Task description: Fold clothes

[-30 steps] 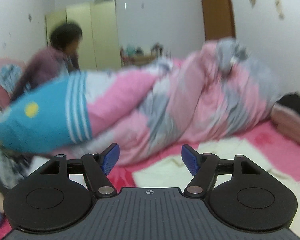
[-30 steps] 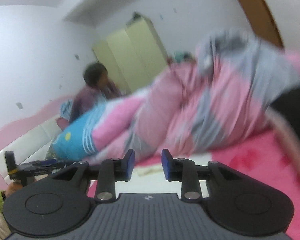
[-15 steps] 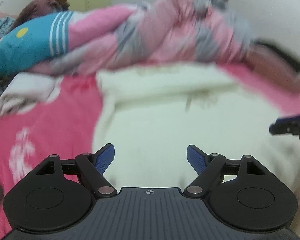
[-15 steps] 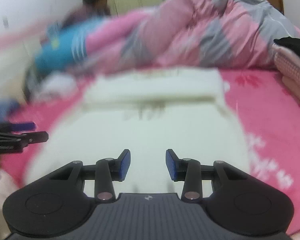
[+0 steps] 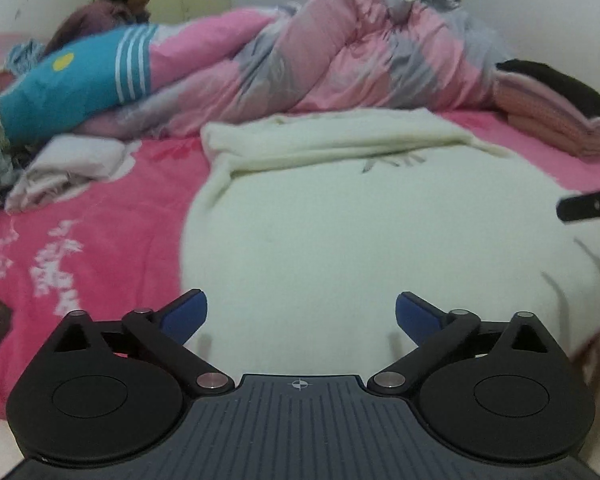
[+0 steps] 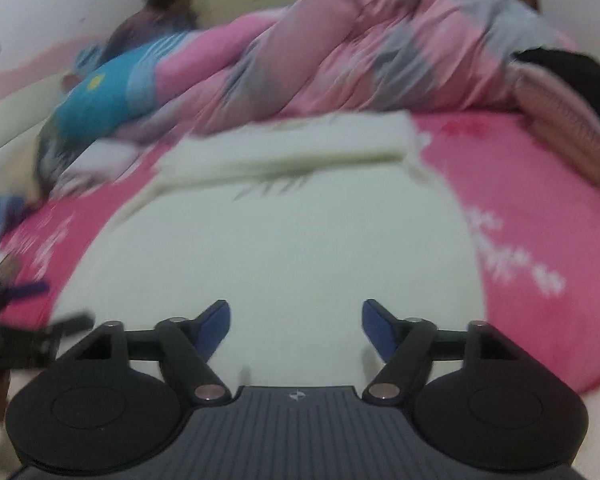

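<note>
One cream garment, two folded stacks

The bed, under a pink flowered sheet, carried a cream garment spread flat just ahead of the fingers. Beyond it lay a pink and grey quilt, a blue pillow, crumpled white cloth and folded pink clothes.

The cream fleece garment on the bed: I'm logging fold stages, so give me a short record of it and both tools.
garment: cream fleece garment, spread on pink floral bedsheet, far edge folded over
left tool: open, jaws just widened, nothing between them, over garment's near part
right tool: open, jaws just widened, nothing between them
behind: pink and grey quilt
</note>
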The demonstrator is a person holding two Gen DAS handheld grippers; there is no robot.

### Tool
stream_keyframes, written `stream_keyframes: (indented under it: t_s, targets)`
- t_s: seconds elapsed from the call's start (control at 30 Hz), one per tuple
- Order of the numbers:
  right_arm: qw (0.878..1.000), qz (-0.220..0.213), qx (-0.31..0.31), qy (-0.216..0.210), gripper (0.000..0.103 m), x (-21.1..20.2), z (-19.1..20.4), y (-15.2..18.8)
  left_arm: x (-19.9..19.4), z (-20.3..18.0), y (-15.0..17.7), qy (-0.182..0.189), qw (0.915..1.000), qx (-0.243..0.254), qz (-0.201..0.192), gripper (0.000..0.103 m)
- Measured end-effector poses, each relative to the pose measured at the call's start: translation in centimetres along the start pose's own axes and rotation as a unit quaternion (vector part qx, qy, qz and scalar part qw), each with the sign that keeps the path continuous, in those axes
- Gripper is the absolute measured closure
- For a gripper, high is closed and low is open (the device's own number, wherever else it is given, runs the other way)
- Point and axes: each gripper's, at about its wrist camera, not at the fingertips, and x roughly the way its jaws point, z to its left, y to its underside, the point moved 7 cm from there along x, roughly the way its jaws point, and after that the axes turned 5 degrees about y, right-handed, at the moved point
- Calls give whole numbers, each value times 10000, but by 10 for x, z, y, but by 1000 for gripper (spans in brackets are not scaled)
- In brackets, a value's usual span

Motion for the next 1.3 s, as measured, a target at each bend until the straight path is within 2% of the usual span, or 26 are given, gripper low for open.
stream_keyframes:
  t_s: [0.07,0.1,0.2,0.23,0.3,0.63,0.97,1.3]
  targets:
    - [9997,11,-55,230,6,17,2,-7,16,-1,7,-83,9995,-156,279,0]
    - [9994,80,-62,332,4,28,3,-9,23,0,9,-119,9990,-249,359,0]
    - [9972,566,-165,469,1,63,7,4,25,0,10,-186,9989,-376,208,0]
    - [9965,521,-307,574,0,66,10,8,25,0,10,-184,9988,-399,223,0]
    - [9951,385,-518,746,0,69,16,13,24,1,10,-167,9987,-423,248,0]
    - [9960,401,-309,739,0,70,13,14,25,1,6,-296,9970,-626,353,0]
    - [9957,444,-87,813,0,71,13,12,26,2,4,-207,9964,-665,490,0]
    - [9952,512,-106,822,0,70,12,10,33,4,-1,-291,9916,-915,868,0]
